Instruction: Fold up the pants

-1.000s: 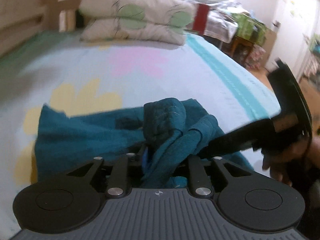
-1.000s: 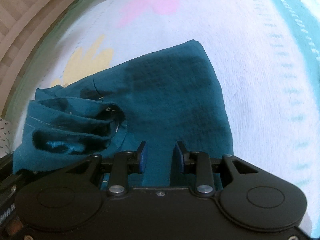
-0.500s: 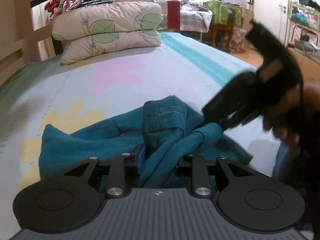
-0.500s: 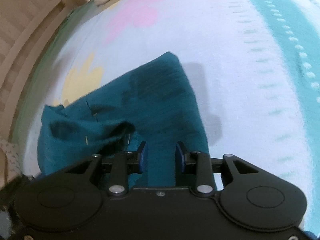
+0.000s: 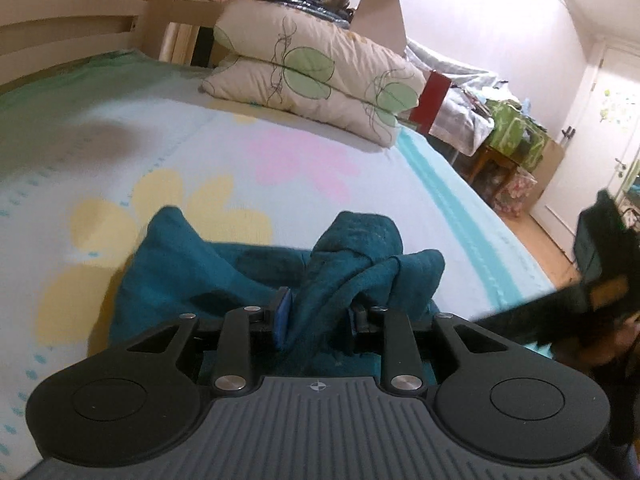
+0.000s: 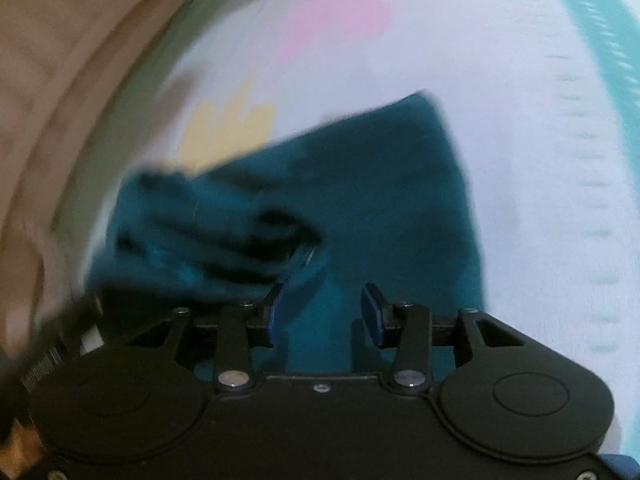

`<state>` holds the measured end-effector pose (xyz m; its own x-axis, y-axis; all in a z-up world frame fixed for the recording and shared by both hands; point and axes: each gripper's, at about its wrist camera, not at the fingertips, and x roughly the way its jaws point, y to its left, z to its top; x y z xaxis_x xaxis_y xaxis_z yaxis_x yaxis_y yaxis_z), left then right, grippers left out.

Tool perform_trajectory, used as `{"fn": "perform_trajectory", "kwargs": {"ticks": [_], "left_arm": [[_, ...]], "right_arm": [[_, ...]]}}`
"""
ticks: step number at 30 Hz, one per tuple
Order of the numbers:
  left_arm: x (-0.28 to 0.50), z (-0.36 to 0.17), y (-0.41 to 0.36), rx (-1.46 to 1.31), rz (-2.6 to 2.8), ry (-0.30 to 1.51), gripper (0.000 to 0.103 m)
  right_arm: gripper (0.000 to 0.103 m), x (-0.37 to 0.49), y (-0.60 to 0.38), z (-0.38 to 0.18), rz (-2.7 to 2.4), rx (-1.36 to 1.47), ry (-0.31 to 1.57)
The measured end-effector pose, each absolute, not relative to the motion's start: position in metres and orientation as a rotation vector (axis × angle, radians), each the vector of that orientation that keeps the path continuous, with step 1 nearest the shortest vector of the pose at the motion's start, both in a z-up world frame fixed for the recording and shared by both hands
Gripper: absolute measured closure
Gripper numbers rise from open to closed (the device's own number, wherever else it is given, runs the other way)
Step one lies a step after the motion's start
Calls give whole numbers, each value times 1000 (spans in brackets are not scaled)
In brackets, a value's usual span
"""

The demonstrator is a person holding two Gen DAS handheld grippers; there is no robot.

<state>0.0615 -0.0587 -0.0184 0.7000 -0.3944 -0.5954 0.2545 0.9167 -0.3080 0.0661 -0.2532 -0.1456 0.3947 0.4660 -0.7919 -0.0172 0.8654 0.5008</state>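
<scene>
Here, pants (image 5: 320, 280) bunched inside left claw (image 5: 318, 318).

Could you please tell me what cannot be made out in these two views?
- Left wrist view: the pants' near part, hidden behind the left gripper.
- Left wrist view: the right gripper's tips, blurred and cut off by the frame's edge.
- Right wrist view: the pants' bunched folds, smeared by motion blur.
</scene>
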Motion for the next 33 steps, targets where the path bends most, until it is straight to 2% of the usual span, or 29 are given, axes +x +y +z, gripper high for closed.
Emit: {"fn": "perform_trajectory", "kwargs": {"ticks": [5,12,17,21,24,28,33], "left_arm": [[54,-14,-61,-211,-395,686,77],[36,-22,-96,-53,-572,687,77],[33,-39,-125,26,-652,739,76],[30,-43,-130,63,-693,743,75],[32,-45,-122,70,-699,758,75],[39,-45,-107,54,-677,771,75],[42,-44,-91,4,-647,780,75]], "right_arm": [[53,83,-234,-170,369,494,1149],[56,117,-263,-172,304,655,954],[55,118,-276,-178,247,608,973],[55,104,-288,-174,162,609,912],[54,99,-292,-169,147,517,884],[54,87,-273,-151,140,190,856],[57,98,-283,-137,44,-9,856]]}}
